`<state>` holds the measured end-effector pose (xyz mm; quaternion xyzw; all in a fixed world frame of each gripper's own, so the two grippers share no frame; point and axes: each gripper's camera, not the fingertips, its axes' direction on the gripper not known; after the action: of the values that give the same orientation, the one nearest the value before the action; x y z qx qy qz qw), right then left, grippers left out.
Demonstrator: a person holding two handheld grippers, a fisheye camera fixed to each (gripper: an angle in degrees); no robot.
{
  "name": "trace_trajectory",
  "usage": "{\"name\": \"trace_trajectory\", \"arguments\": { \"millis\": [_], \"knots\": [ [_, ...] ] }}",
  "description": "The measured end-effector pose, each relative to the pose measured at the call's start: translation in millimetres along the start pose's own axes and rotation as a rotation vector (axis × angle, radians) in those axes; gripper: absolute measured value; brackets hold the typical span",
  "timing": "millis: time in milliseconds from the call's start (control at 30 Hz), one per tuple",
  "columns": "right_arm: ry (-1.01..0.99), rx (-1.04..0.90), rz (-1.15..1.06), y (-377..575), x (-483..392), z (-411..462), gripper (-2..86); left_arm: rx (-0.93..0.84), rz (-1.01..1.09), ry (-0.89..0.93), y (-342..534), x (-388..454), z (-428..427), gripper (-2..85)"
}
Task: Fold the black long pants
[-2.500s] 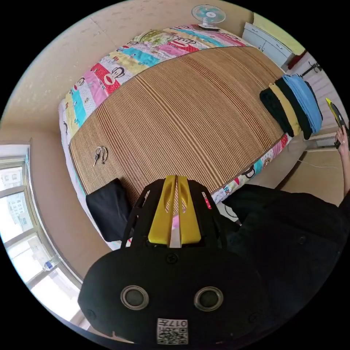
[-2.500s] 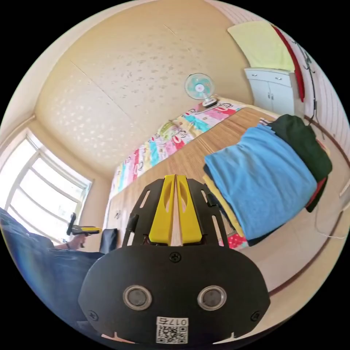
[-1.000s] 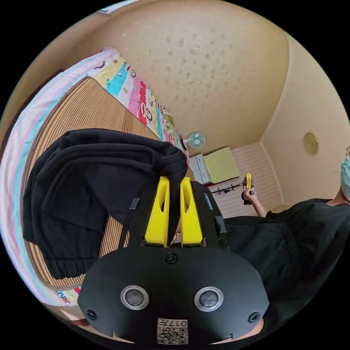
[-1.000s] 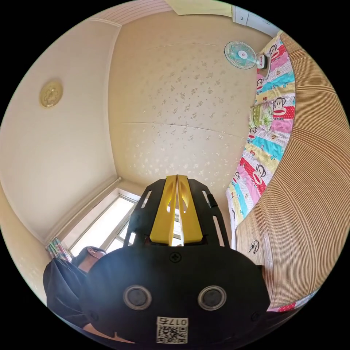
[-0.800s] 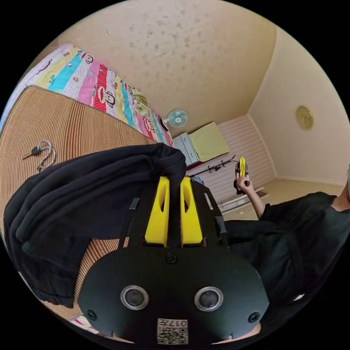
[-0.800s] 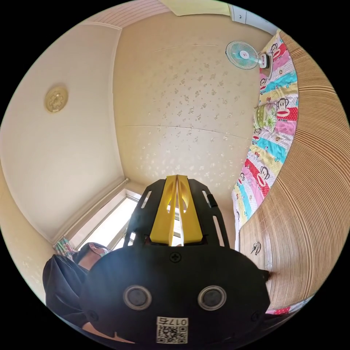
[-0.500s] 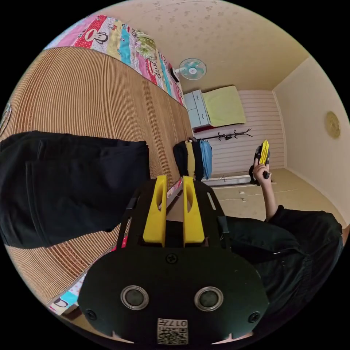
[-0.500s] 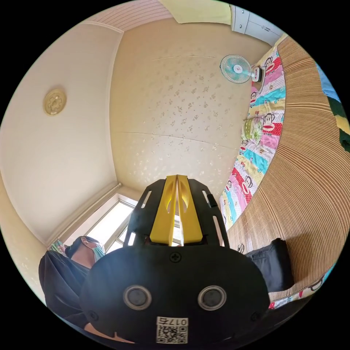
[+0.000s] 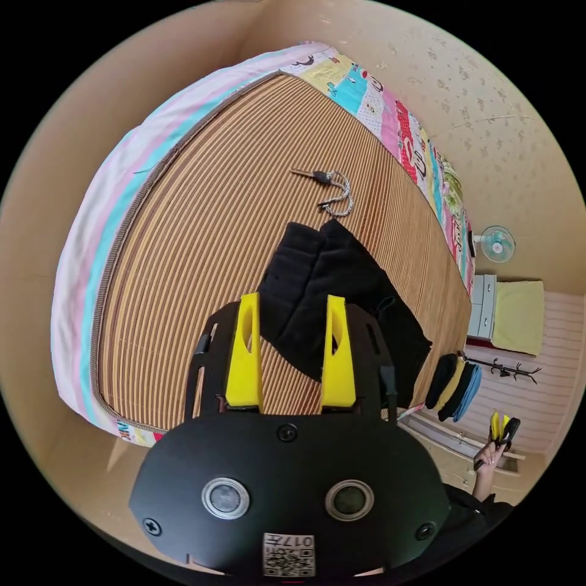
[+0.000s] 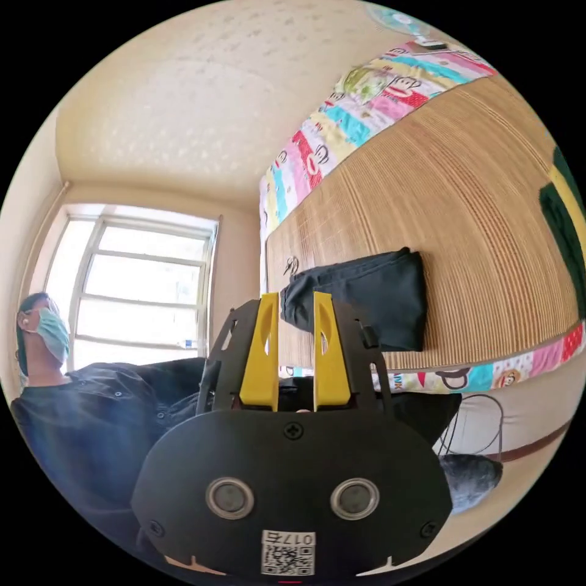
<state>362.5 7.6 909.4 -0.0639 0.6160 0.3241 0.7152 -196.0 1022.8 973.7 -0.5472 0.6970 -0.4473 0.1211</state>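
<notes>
While pants lie bunched on mat near bed edge, just beside keys, we hold left gripper wide apart, empty, right gripper parted, empty. We judge: pinch waistband corners, spread flat before folding.

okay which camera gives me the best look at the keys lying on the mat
The left gripper view: the keys lie in full sight on the striped mat, just beyond the black pants. In the right gripper view they are a tiny shape at the mat's far edge.
</notes>
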Motion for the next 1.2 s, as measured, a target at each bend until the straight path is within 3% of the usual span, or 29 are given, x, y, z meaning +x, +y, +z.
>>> {"name": "trace_trajectory", "arguments": {
  "millis": [100, 300, 433, 567, 700, 800, 900, 1033, 1200],
  "knots": [
    [0.005, -0.155, -0.044, -37.1, -22.3, 95.9, 8.9, -0.036, 0.006, 0.010, -12.3, 3.0, 27.4, 16.7],
    [0.314, -0.496, -0.100, -94.0, -42.2, 282.5, 12.1, -0.017, 0.044, -0.047, -23.0, 10.8, 40.1, 15.9],
    [0.312, -0.560, -0.214, -128.6, -72.3, 371.3, 12.0, -0.043, 0.157, 0.149, -32.0, -3.4, 40.6, 7.9],
    [0.353, -0.577, -0.350, -157.0, -112.8, 409.8, 11.8, -0.038, 0.392, 0.431, -30.7, 5.9, 17.0, 6.1],
    [0.332, -0.544, -0.641, -183.0, -174.2, 409.8, 13.7, -0.059, 0.614, 0.519, -11.8, 42.4, 0.9, 5.7],
    [0.256, -0.840, -0.874, -184.5, -203.7, 437.5, 19.9, -0.081, 0.705, 0.548, 3.4, 65.8, 1.2, 5.7],
    [0.267, -1.039, -1.009, -169.7, -210.1, 469.9, 20.6, -0.117, 0.775, 0.543, 12.4, 78.8, 9.4, 5.7],
    [0.204, -1.343, -0.992, -130.7, -194.0, 501.7, 15.2, -0.218, 0.830, 0.540, 14.4, 88.6, 25.4, 5.8],
    [0.113, -1.268, -0.920, -104.3, -196.7, 461.9, 6.5, -0.243, 0.762, 0.559, -1.3, 72.1, 31.2, 10.2]
  ]
}}
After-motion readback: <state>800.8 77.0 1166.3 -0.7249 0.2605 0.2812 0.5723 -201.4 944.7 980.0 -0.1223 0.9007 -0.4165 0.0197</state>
